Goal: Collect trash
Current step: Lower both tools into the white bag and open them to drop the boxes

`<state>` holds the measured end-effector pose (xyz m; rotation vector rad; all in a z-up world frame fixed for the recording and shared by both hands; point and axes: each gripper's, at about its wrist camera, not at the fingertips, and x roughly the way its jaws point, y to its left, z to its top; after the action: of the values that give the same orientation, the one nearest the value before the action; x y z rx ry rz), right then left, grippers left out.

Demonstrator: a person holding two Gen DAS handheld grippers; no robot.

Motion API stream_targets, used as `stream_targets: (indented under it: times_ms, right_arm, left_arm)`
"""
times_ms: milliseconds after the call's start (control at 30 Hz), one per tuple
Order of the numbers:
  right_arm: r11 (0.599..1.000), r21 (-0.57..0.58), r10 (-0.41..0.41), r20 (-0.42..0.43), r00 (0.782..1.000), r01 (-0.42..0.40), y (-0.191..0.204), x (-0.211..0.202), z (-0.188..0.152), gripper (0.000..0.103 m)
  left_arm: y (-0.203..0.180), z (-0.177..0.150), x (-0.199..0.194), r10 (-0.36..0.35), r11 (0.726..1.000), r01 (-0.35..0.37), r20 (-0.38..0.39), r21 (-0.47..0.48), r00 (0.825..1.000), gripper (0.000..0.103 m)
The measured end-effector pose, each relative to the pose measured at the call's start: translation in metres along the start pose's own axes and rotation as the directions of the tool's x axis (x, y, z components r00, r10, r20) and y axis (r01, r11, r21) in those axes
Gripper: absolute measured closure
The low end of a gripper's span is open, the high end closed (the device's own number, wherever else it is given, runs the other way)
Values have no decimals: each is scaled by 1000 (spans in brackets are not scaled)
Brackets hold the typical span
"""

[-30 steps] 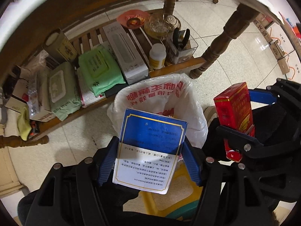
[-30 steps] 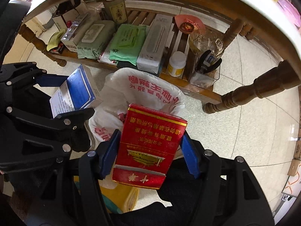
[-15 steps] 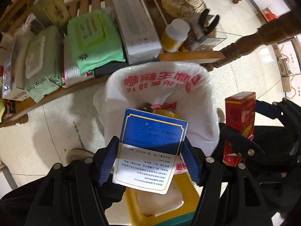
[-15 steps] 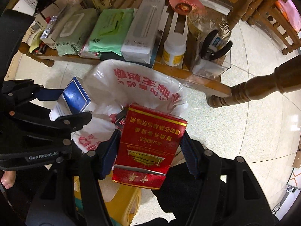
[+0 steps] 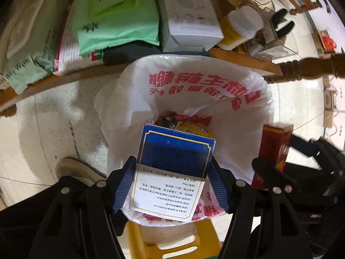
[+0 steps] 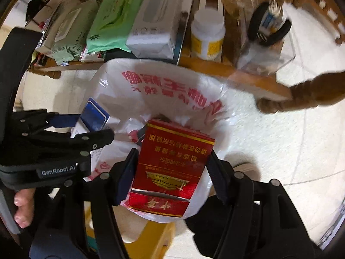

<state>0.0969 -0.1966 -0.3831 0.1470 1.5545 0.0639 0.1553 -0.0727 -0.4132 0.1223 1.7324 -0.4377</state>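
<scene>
Both grippers have sunk toward the white bin bag (image 5: 194, 90). The left gripper (image 5: 170, 185) fingers pinch the blue box (image 5: 172, 161), and the right gripper (image 6: 170, 172) fingers pinch the red cigarette pack (image 6: 172, 164). Release looks next.

Warm indoor light, motion blur throughout, heavy fisheye bending and dark vignette at the corners
</scene>
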Motion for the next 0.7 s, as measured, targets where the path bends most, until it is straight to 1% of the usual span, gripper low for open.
stream_targets:
  times_ms: [100,233,300,400,500,567,633,700]
  right_arm:
    - [999,22,25,-26,999,-24,-5,14,4,41]
    - [998,41,43,-47,998,-42,-10,26,7,41]
    - [998,37,44,-49,998,-42,-10,28,7,41]
    - [998,21,54,-47,997,-53,-5,28,5,40]
    - [999,-14,28,-52,998,-28,2,31,5,40]
    - [999,-16,32,-58,998,-33,2,33,4,40]
    - [999,-12,44,-66,997,-45,2,35,4,40]
    - [999,-16,35,-65,997,-36,2,35,4,38]
  left_arm:
    - [3,3,6,4,1000,-4,-5,-19,1000,39]
    - [10,6,18,-22,998,21,-30,-57,999,39]
    - [11,8,19,-27,998,25,-25,-62,999,38]
    - [9,9,19,-57,997,56,-26,-52,998,38]
    - [5,8,21,8,1000,-8,-15,-28,1000,37]
    - [5,10,24,14,999,-15,-28,-33,1000,37]
    - [7,11,26,5,999,-7,-38,-42,999,36]
    - [6,11,26,19,999,-20,-35,-41,999,33]
